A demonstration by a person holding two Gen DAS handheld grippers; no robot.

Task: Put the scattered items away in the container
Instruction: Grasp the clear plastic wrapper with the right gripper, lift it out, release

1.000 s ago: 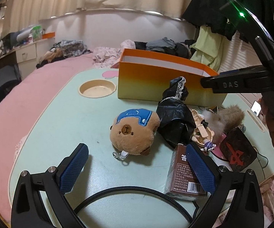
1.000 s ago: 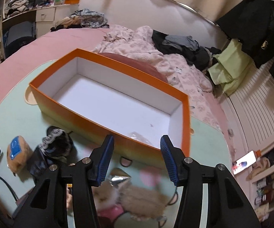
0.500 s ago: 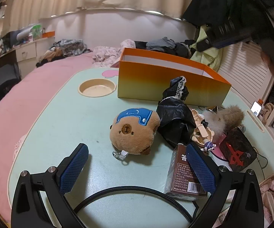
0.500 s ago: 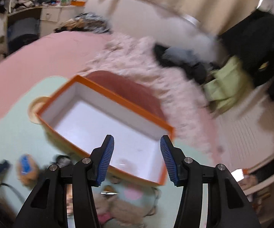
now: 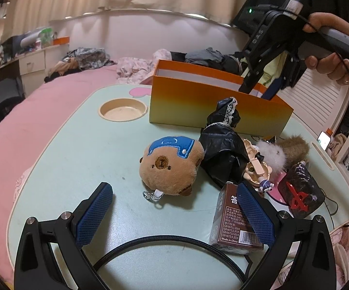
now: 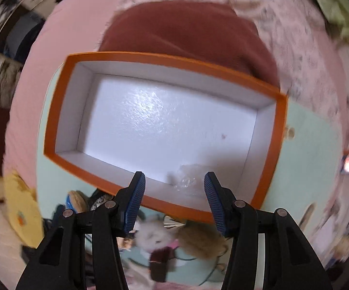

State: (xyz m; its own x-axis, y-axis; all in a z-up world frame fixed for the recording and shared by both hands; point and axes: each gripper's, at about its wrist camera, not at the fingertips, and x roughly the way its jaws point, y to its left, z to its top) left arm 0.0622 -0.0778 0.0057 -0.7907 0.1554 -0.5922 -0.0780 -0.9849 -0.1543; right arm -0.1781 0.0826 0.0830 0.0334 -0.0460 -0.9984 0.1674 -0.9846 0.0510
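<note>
The orange box point(image 5: 210, 106) with a white inside stands at the back of the pale green table point(image 5: 77, 149). In front of it lie a brown bear plush point(image 5: 172, 164), a black lace-trimmed cloth point(image 5: 222, 149), a small doll point(image 5: 256, 169), a fluffy white-and-brown toy point(image 5: 283, 152), a dark pouch point(image 5: 300, 193) and a brown carton point(image 5: 235, 220). My left gripper point(image 5: 174, 193) is open, low over the table just short of the bear. My right gripper point(image 6: 174, 181) is open and points straight down over the box point(image 6: 174, 56). A clear plastic piece point(image 6: 186, 178) lies on the box floor below it.
A round recess point(image 5: 122, 110) is sunk in the table left of the box. A black cable point(image 5: 174, 240) loops near my left gripper. A phone point(image 5: 324, 140) lies at the table's right edge. A hand point(image 5: 329, 62) holds the right gripper point(image 5: 256, 91). Pink bedding surrounds the table.
My right gripper has swung from the near side of the box to above it and tipped to look straight down. The left gripper and the items have not moved.
</note>
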